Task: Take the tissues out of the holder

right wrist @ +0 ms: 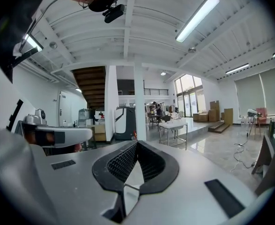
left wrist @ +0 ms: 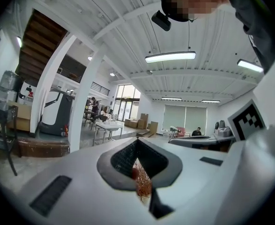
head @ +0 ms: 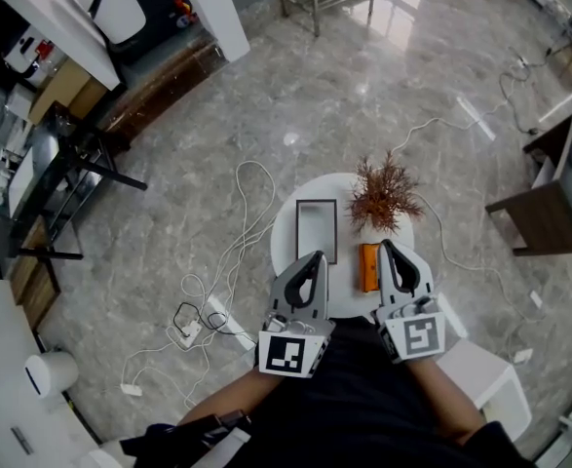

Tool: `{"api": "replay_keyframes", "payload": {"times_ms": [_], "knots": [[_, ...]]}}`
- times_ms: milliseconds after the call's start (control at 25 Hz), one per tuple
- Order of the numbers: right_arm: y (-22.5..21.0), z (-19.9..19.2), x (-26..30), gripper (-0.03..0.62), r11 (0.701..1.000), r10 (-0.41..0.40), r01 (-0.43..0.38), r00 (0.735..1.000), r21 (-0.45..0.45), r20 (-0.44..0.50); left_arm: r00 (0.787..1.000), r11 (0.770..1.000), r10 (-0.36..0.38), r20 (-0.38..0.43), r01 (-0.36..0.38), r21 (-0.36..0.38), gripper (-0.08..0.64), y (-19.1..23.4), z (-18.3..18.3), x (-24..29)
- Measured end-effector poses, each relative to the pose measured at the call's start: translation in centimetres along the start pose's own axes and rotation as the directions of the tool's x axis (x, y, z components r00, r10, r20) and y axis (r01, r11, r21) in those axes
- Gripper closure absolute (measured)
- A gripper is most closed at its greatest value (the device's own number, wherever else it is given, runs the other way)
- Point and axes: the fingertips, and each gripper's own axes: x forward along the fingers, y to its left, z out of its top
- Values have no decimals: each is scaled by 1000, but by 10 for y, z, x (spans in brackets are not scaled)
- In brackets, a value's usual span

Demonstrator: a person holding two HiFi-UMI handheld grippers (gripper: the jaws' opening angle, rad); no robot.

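Both left gripper, right gripper fingers clenched, empty. Dark-rimmed holder on table, grey inside; orange box beside.

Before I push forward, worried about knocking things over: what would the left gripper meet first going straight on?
Likely the dried plant, centred ahead of the left gripper in its own view; depth is unclear.

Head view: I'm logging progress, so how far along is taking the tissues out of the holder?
Done: nothing visible; the holder lies on the round table, with neither tool touching it. In hand: nothing; the left tool and right tool are both shut and empty, above the table's near edge. Left: the whole job, reaching the holder and pulling tissues out.
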Motion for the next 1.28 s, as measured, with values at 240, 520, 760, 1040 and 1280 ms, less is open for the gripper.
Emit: {"api": "replay_keyframes", "payload": {"times_ms": [240, 520, 760, 1040, 1280], "knots": [[25, 12, 19, 583, 999, -5, 6, 1000, -41, 16, 1000, 1000, 3, -5, -4, -11, 560, 26, 8, -1], [39, 21, 37, 583, 999, -43, 43, 999, -22, 24, 999, 999, -48, 7, 48, -9, 560, 43, 16, 5], [43, 22, 44, 583, 996, -90, 90, 995, -12, 33, 997, 996, -82, -11, 82, -34, 560, 58, 17, 11], [49, 33, 53, 583, 987, -156, 158, 986, -35, 59, 989, 989, -143, -26, 142, -41, 560, 67, 19, 17], [59, 32, 60, 583, 984, -175, 176, 983, -21, 51, 986, 986, -165, -7, 164, -37, 560, 82, 26, 21]]}}
